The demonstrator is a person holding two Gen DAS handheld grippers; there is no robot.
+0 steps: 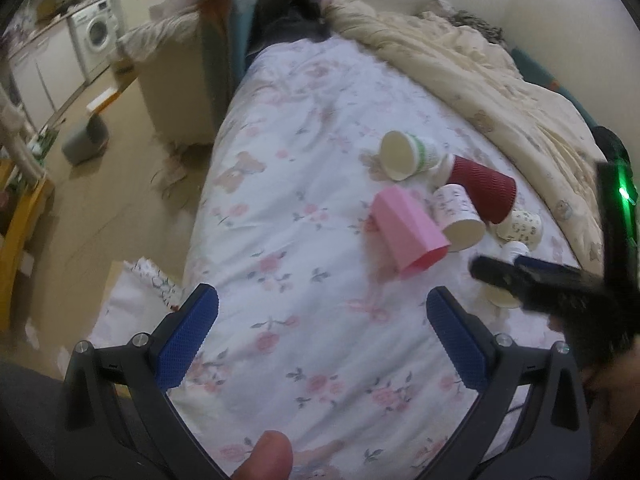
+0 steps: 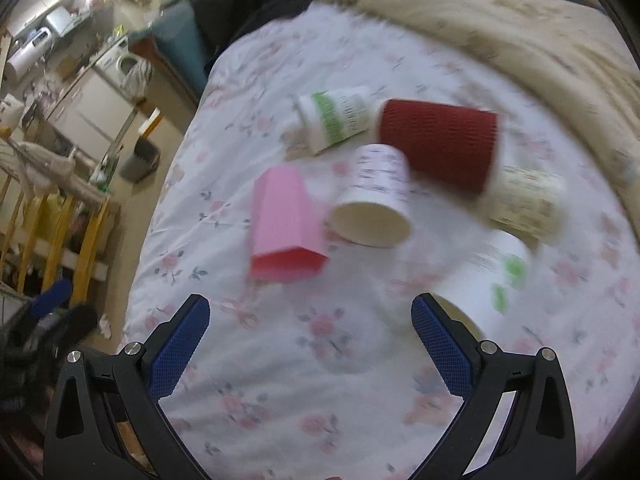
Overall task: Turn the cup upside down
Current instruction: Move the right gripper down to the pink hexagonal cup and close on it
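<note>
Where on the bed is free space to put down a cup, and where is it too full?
Free: the floral sheet between the open right gripper and the pink cup, and left of that cup toward the bed edge. Crowded: around the red cup, where cups lie touching, bordered by the beige blanket.

Your right gripper (image 1: 520, 280) was smeared by motion in the left wrist view and covered most of the white cup (image 1: 502, 298) under it. In the right wrist view that green-spotted cup (image 2: 486, 280) was blurred, its mouth partly behind a blue pad. The cream patterned cup (image 2: 528, 204) was too blurred to read.
</note>
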